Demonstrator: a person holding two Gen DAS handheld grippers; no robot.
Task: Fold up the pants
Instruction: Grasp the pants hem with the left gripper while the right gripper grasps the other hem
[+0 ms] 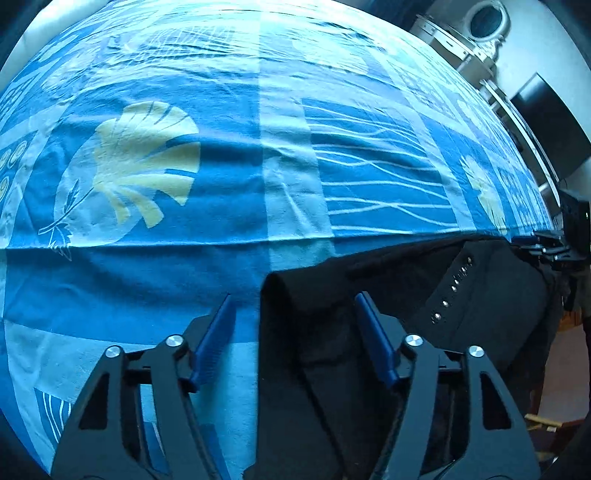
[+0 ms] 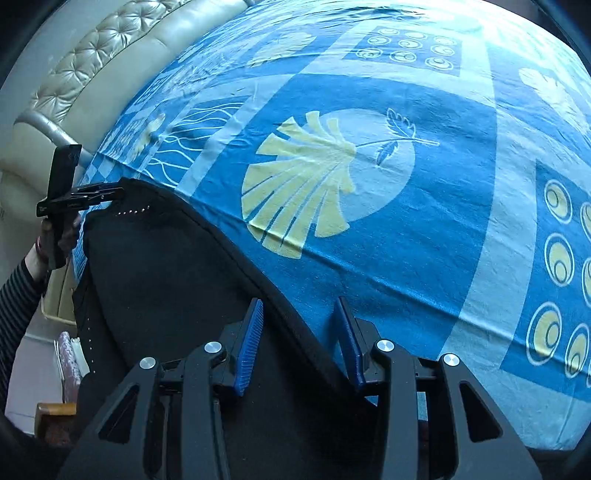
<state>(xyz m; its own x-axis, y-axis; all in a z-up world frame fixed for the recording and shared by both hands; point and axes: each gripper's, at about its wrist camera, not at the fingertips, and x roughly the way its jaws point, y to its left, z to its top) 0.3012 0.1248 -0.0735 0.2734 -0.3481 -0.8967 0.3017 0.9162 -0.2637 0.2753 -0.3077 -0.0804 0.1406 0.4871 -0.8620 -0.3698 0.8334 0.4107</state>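
Observation:
Black pants (image 1: 424, 295) with a row of small silver studs lie along the near edge of the bed and hang partly over it. They also show in the right wrist view (image 2: 159, 266). My left gripper (image 1: 293, 299) is open, its blue-padded fingers (image 1: 218, 332) straddling a corner of the pants. My right gripper (image 2: 299, 304) is open, with the pants' far edge running between its fingers. The left gripper also shows in the right wrist view (image 2: 88, 194) at the pants' far corner.
A blue bedsheet (image 2: 369, 258) with pale leaf and circle prints covers the bed. A tufted beige headboard (image 2: 92, 62) stands at the upper left in the right wrist view. A dresser with a mirror (image 1: 487, 22) and a dark screen (image 1: 550, 122) stand beyond the bed.

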